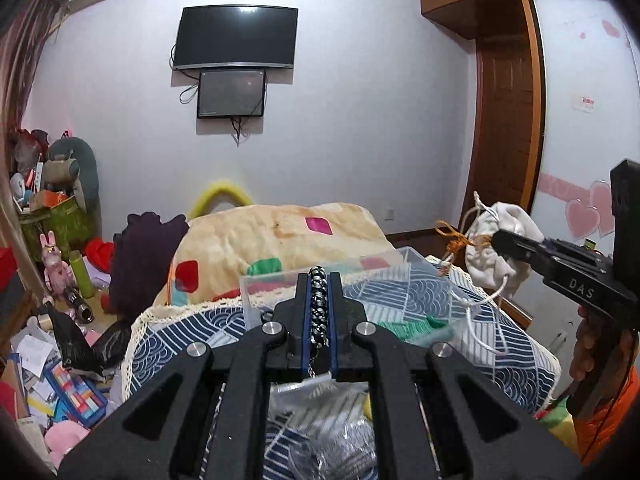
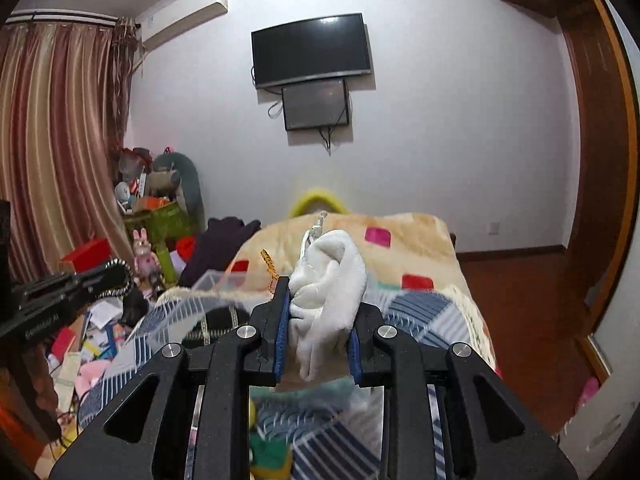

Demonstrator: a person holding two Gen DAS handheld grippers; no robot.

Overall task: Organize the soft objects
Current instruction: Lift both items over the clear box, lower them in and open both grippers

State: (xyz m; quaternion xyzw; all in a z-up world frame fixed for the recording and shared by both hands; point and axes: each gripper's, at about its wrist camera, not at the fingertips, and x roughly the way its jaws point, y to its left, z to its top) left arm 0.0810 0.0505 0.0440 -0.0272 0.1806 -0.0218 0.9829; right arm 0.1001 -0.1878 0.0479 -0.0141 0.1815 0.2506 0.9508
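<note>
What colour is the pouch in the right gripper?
White pouch, shown best in the right wrist view, clamped in the right gripper.

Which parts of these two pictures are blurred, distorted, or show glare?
Left wrist view: the television shows a small glare at its top edge, and the wardrobe bows from fisheye distortion. Right wrist view: the clear plastic box is smeared by blur, the door frame curves strongly, and the white pouch stays sharp.
</note>
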